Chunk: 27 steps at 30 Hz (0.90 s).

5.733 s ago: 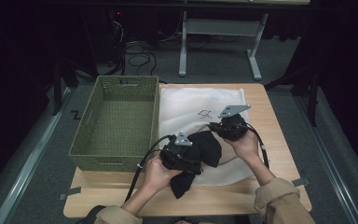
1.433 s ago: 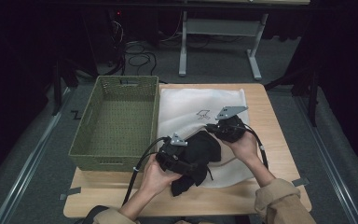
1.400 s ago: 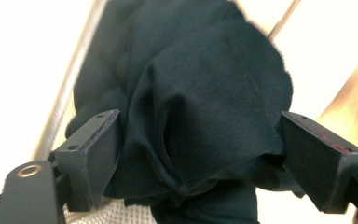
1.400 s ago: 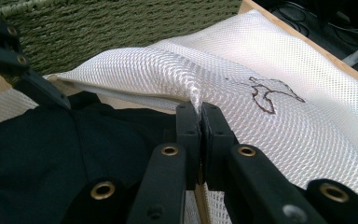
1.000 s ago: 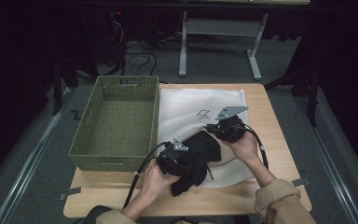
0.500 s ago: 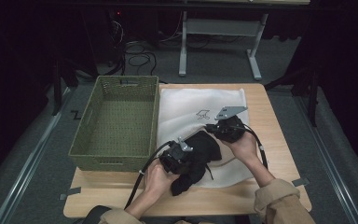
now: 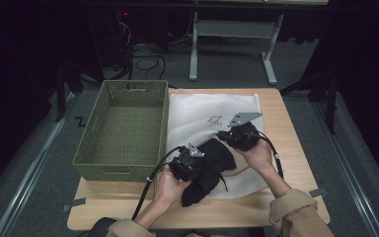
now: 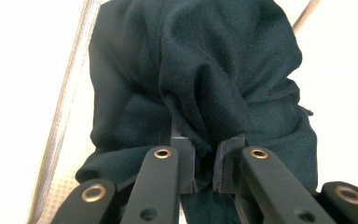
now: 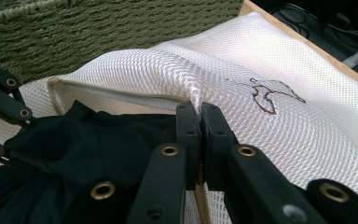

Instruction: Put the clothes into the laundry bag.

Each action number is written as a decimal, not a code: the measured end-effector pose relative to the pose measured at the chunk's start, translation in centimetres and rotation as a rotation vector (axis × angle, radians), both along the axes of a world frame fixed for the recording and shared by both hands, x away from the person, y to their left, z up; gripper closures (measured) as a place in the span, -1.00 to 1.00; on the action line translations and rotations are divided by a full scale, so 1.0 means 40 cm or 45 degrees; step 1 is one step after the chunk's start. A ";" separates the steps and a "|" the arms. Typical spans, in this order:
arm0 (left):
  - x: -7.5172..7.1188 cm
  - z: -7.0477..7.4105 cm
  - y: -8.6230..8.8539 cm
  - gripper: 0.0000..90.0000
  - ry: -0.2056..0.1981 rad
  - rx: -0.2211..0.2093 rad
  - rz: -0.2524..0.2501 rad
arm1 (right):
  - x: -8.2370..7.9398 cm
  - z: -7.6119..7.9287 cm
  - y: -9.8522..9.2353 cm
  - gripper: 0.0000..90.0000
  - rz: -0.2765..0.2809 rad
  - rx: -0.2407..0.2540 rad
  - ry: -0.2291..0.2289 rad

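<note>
High view has you at the wooden worktop (image 7: 296, 148) with a white mesh bag (image 7: 202, 111) spread on it and a green woven basket (image 7: 123, 128) just to its left, touching the bag's edge. A crumpled black garment (image 7: 209, 170) lies at the near end of the bag, between your two hands.

Your left tool (image 8: 204, 161) has its jaws drawn narrow on a bunched fold of the black garment (image 8: 191, 70); cloth fills the small gap between the pads, and the bag's zipper edge runs down the left of the left gripper view. In the high view that left tool (image 7: 190, 163) sits at the garment's left side.

Your right tool (image 9: 199, 123) is pinched tight on the lip of the mesh bag (image 9: 284, 126), holding the opening up so the garment (image 9: 84, 144) lies partly under it. The basket (image 9: 98, 32) stands behind. A small dark bird-like print (image 9: 268, 95) marks the bag's top face.
</note>
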<state>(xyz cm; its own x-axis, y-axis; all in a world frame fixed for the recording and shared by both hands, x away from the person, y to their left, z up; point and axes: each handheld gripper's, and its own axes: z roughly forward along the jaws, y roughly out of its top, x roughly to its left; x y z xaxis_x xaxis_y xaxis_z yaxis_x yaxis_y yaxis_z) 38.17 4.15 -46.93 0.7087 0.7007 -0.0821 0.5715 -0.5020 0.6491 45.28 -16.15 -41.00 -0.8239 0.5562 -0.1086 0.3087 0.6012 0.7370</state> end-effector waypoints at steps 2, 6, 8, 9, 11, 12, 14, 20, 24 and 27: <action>0.006 0.001 0.000 0.83 0.004 -0.029 0.006 | 0.000 0.001 -0.001 0.96 0.000 0.004 0.002; 0.015 0.010 -0.002 0.84 -0.004 -0.054 0.012 | -0.001 0.002 -0.001 0.96 -0.002 0.010 0.000; 0.019 0.017 -0.006 0.84 -0.011 -0.064 0.013 | -0.001 0.002 -0.001 0.96 0.002 0.010 -0.003; 0.021 0.019 -0.009 0.84 -0.014 -0.067 0.014 | -0.001 0.002 -0.001 0.96 0.005 0.011 -0.004; 0.028 0.023 -0.017 0.84 -0.031 -0.072 0.020 | -0.002 0.004 0.000 0.96 0.002 0.010 -0.005; 0.032 0.024 -0.021 0.84 -0.039 -0.067 0.027 | -0.002 0.006 -0.001 0.96 0.005 0.005 -0.004; 0.045 0.024 -0.030 0.84 -0.049 -0.065 0.038 | -0.004 0.009 0.000 0.96 0.005 0.008 -0.005; 0.074 0.023 -0.052 0.84 -0.074 -0.074 0.069 | -0.006 0.012 -0.003 0.96 0.006 0.016 -0.008; 0.091 0.025 -0.061 0.84 -0.111 -0.058 0.101 | -0.006 0.014 -0.007 0.96 0.012 0.020 -0.010; 0.104 0.018 -0.067 0.84 -0.126 -0.068 0.132 | -0.008 0.016 -0.008 0.96 0.008 0.029 -0.010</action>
<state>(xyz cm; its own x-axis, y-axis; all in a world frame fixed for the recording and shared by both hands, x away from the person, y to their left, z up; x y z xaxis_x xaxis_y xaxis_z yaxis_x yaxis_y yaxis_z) 42.33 1.49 -46.21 0.6395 0.7669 -0.0543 0.5501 -0.4071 0.7292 44.97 -16.49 -40.38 -0.8268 0.5531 -0.1027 0.2988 0.5866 0.7527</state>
